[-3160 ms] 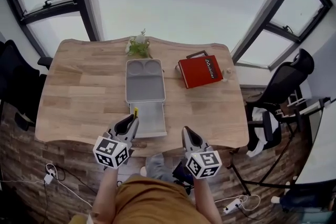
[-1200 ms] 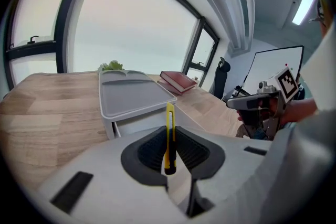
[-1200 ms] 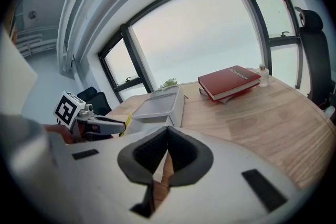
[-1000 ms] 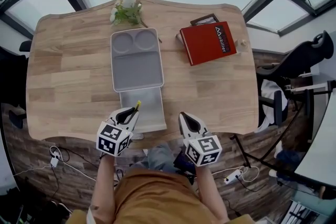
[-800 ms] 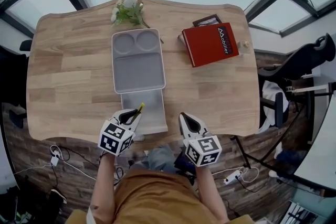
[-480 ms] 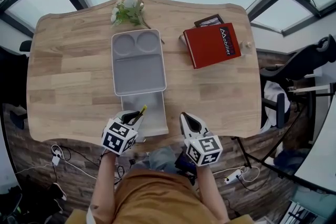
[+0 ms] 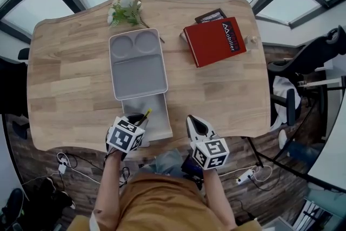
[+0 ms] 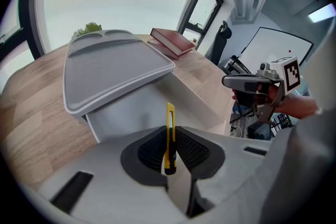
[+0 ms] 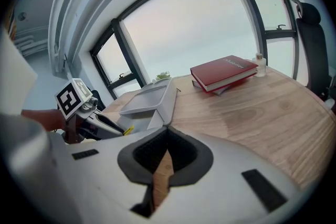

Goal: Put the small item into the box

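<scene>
A small yellow utility knife [image 8: 170, 134] stands upright between the pads of my left gripper [image 8: 169, 131], which is shut on it. In the head view that left gripper [image 7: 138, 119] hangs over the near left part of the open grey box [image 7: 157, 121], and the knife [image 7: 146, 114] points toward its inside. The box's grey lid [image 7: 138, 65] is slid back, so it covers the far part and leaves the near end open. My right gripper [image 7: 195, 123] stays at the table's near edge, right of the box, shut with nothing in it.
A red book [image 7: 214, 40] lies on a darker book at the table's far right, with a small bottle [image 7: 250, 39] beside it. A small plant [image 7: 125, 11] stands behind the lid. A black office chair [image 7: 311, 59] is off the table's right side.
My left gripper has edged right with the knife, from the box's left rim to over its open end. The right gripper has hardly moved. The head camera shifted slightly.
</scene>
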A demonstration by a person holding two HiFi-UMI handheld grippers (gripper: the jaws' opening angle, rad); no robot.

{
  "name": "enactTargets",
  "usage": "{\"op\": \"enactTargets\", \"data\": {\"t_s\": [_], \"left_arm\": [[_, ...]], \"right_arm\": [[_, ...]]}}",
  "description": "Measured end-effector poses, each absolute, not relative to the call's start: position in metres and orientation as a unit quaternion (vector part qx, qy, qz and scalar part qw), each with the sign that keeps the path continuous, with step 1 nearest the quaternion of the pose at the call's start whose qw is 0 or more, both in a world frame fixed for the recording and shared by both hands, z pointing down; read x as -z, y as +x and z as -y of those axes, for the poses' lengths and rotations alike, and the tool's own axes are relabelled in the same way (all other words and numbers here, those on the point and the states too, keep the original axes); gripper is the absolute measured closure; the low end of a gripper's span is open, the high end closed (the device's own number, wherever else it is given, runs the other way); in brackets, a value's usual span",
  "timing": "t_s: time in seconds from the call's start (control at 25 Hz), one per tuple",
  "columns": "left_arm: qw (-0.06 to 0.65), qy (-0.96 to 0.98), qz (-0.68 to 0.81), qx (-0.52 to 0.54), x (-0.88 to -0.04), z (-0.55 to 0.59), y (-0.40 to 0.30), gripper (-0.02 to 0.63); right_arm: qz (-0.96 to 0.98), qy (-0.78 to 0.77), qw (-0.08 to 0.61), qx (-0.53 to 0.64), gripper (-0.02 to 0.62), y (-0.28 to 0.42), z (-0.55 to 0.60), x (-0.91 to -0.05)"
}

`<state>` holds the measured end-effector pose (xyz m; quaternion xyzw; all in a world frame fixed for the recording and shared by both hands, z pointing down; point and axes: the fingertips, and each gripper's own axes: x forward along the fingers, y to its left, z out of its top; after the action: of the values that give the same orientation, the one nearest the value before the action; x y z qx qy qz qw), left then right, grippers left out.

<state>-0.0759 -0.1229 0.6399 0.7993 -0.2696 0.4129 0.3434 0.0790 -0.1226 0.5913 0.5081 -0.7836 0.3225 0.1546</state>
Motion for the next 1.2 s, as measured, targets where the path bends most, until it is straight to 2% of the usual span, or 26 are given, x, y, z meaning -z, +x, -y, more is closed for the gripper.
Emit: {"op": "enactTargets", "data": {"t_s": [0.6, 1.2], "left_arm": [[0.363, 0.763, 0.239, -0.479, -0.653, 0.131, -0.061, 0.552], [0.342, 0.746, 0.181, -0.542, -0.669, 0.123, -0.045, 0.551]], "right_arm": [[0.773, 0.526, 0.142, -0.323, 0.591, 0.096, 0.126, -0.589], [0.763, 0.536, 0.142, -0.332, 0.591, 0.113, 0.122, -0.595]]}}
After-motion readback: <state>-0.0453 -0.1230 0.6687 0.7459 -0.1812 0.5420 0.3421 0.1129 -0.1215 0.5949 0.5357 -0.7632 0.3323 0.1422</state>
